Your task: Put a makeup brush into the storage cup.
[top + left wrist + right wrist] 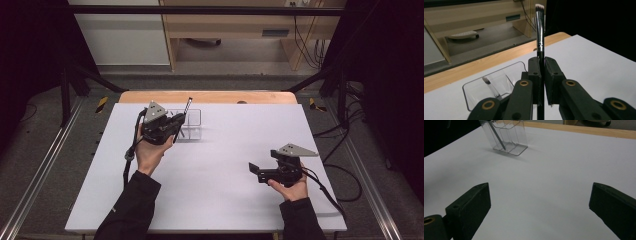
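Black handle, high view: the makeup brush (187,107) looks light, thin and stiff, and the smooth handle may slip; the left gripper (176,123) pinches it above the clear acrylic organizer (194,125) on the white table (225,170).
Left gripper view: jaws clamped on the lower handle, bristles up; a grip nearer the ferrule would likely steady it. A second brush (491,86) leans inside the organizer.
Right gripper view: the right gripper (540,212) stands wide apart, holding nothing, over bare table.
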{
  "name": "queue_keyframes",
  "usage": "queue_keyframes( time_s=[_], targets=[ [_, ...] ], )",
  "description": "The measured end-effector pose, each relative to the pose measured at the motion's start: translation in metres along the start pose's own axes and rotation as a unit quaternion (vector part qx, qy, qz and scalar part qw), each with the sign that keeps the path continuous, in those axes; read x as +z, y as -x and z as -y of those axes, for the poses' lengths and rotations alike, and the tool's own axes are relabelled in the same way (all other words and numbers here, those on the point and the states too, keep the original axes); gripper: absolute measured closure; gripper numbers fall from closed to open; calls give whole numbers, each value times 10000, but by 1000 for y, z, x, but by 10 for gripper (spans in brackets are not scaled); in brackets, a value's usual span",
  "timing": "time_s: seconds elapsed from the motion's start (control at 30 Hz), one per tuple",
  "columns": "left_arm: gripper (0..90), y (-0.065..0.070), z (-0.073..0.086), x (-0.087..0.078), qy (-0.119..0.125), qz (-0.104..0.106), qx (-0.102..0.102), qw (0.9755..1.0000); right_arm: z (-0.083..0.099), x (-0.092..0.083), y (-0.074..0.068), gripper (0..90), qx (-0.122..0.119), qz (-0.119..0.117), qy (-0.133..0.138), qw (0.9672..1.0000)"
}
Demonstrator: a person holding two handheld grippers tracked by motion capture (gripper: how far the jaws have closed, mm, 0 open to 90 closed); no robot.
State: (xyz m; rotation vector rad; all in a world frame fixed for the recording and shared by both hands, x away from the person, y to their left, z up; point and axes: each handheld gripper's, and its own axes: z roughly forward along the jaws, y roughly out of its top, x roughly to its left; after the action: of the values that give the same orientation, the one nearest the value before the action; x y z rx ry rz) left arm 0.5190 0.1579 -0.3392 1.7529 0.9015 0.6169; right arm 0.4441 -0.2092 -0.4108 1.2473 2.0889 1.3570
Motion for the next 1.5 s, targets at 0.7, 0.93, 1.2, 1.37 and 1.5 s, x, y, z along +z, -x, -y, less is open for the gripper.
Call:
queue_keyframes(
  time_s=[0.7,0.93,1.2,1.37,1.5],
  targets=[
    [834,-10,-15,28,135,-354,-106,9992,-1,-2,1,41,17,-27,45,10000],
    [833,-14,-18,36,102,-371,-121,9992,-1,-1,1,38,8,-37,42,10000],
    [833,-16,-21,47,95,-451,-73,9989,-1,-2,1,38,1,-47,42,10000],
    [834,-20,-22,55,91,-493,-103,9987,-1,-2,1,38,-1,-52,50,10000],
    [833,-22,-24,61,87,-545,-90,9984,-1,-3,1,39,3,-56,63,10000]
  ],
)
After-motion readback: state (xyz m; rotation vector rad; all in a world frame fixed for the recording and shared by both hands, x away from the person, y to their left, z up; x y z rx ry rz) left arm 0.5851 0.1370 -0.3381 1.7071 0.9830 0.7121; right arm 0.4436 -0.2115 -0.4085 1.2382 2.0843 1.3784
